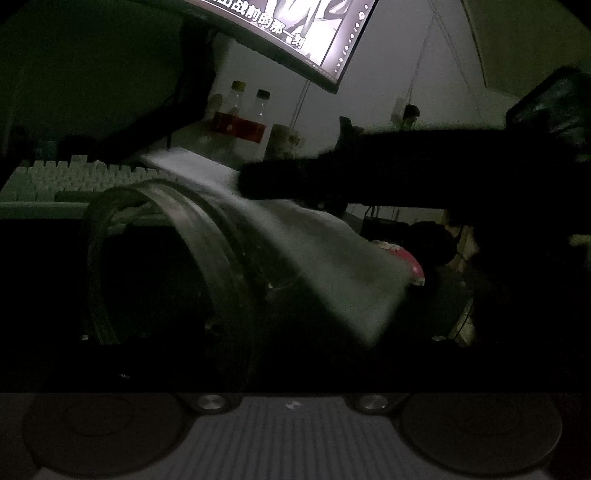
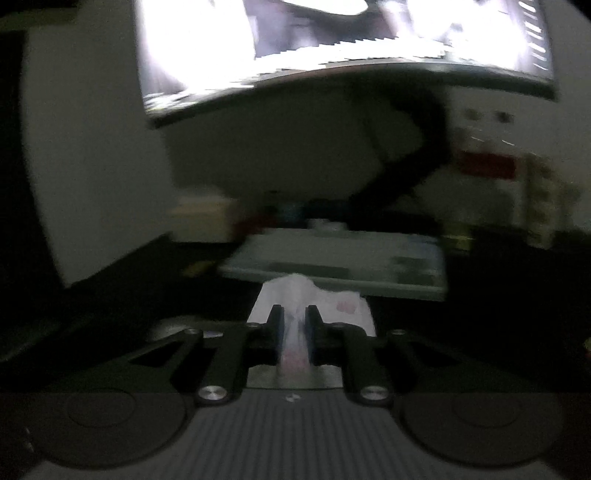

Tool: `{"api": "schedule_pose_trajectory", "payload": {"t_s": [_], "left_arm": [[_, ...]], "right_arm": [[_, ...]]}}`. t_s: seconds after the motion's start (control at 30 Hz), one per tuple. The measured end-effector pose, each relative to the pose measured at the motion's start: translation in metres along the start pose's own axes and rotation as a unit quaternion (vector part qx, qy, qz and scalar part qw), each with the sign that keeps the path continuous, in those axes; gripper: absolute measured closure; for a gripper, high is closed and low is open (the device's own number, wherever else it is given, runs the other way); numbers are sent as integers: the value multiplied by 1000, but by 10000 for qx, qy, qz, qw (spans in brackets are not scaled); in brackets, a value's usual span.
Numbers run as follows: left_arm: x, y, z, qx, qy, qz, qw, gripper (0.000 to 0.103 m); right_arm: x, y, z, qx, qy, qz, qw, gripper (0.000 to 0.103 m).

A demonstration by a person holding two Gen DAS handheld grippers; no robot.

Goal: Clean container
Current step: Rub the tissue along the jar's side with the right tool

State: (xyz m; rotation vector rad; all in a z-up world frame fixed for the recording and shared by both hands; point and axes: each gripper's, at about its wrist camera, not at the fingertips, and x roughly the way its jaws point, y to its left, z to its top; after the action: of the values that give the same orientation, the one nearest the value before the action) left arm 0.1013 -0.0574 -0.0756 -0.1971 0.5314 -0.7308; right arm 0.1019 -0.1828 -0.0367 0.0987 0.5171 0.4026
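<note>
Dimly lit wipe at the jar

Clearly the right claw (image 2: 293,317) pinches a white tissue (image 2: 295,332) between nearly closed fingers. Before the keyboard (image 1: 66,181) lies a clear glass jar (image 1: 166,258), tipped on its side, with the tissue (image 1: 314,251) draped over its rim. Whether the left claw is open cannot be told; darkness hides its fingers.

The desk (image 2: 480,332) is dark, and the room is dim. A pale keyboard (image 1: 62,181) lies on it. Behind the keyboard stand two bottles (image 1: 255,118) with red labels, close together by the wall. A big black stand (image 2: 406,177) rises from the desk and holds up a bright screen (image 1: 295,29).
</note>
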Motion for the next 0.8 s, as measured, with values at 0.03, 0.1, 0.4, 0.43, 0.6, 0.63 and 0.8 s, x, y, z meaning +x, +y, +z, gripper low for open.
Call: {"api": "schedule_pose_trajectory", "payload": {"t_s": [0.03,0.1,0.4,0.43,0.6,0.63,0.8], "left_arm": [[1,-2,1,-7,-6,-6,10000,0],[4,-7,5,19,-8,10,10000,0],[15,-37,-1,-50,-106,227,9997,0],[14,-33,-2,-39,-108,208,9997,0],[-1,5,-12,57,-109,73,9999,0],[-1,4,-11,72,-106,84,9999,0],[0,7,-22,108,-99,103,9998,0]], "right_arm": [[1,-7,2,179,44,-126,9998,88],[1,-12,3,463,79,-182,9987,87],[-4,10,0,-155,29,854,9962,87],[-2,5,0,-186,20,560,9983,87],[5,-15,3,288,67,80,9995,87],[3,-6,2,101,22,112,9999,87],[-9,15,-4,-139,33,1416,9898,87]]}}
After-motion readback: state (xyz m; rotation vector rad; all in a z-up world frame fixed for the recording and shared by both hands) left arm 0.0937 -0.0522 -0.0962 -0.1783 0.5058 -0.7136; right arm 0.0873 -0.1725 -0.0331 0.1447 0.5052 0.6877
